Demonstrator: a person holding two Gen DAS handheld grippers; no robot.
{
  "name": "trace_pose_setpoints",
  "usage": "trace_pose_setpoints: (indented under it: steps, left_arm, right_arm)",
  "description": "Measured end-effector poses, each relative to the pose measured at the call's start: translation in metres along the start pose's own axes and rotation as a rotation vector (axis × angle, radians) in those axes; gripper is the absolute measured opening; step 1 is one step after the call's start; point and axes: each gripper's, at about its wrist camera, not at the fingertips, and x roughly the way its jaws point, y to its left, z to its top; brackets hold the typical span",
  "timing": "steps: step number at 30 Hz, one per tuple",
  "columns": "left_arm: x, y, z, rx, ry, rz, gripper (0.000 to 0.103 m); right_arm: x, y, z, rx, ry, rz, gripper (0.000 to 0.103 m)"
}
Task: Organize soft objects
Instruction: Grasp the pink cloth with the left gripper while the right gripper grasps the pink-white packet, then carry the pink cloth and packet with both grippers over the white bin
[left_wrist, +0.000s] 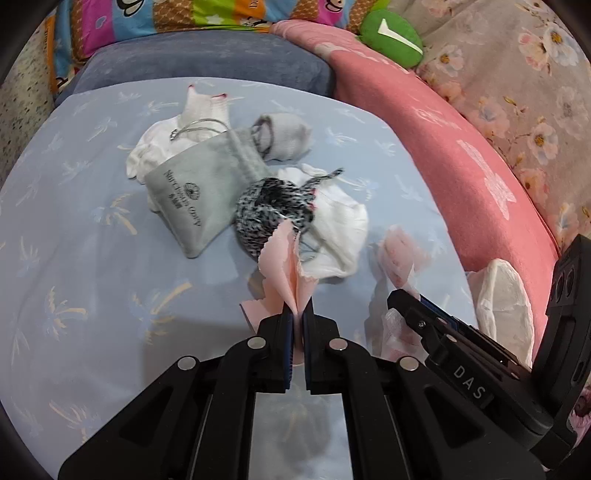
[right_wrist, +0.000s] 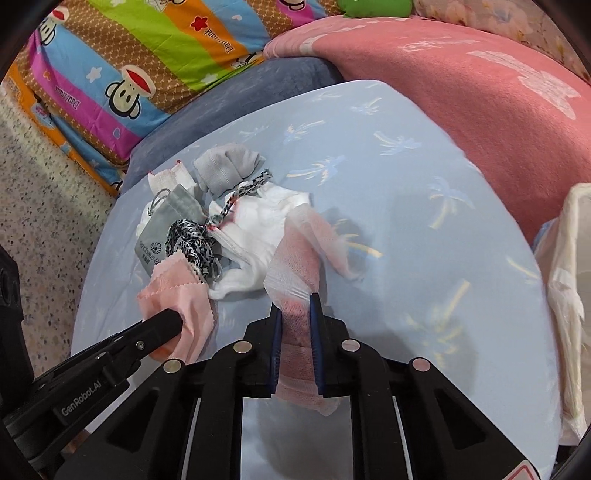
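Note:
My left gripper (left_wrist: 298, 310) is shut on a folded pale pink cloth (left_wrist: 291, 266), which stands up from its tips just above the bed. My right gripper (right_wrist: 295, 302) is shut on a pink-and-white mesh sock (right_wrist: 295, 251), whose far end trails toward the pile. The pile lies just beyond both grippers. It holds a grey drawstring pouch (left_wrist: 184, 206), a black-and-white patterned scrunchie (left_wrist: 269, 210), a crumpled white cloth (left_wrist: 340, 229), a rolled grey sock (left_wrist: 284, 138) and a white sock with red tips (left_wrist: 207, 103). The left gripper (right_wrist: 173, 321) also shows at the left of the right wrist view.
Everything rests on a light blue palm-print sheet (left_wrist: 74, 258). A pink blanket (left_wrist: 443, 147) rises along the right, with a white padded item (left_wrist: 502, 306) at its foot. A grey-blue cushion (left_wrist: 203, 62), a striped cartoon quilt (right_wrist: 129, 74) and a green plush (left_wrist: 391, 37) lie behind.

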Motion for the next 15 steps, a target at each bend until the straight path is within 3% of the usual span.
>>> trace_pose_setpoints:
  steps: [15]
  left_arm:
    - [-0.024, -0.089, -0.002, 0.157, -0.072, -0.057, 0.004]
  right_arm:
    - [-0.109, -0.032, 0.013, 0.021, -0.203, -0.003, 0.013]
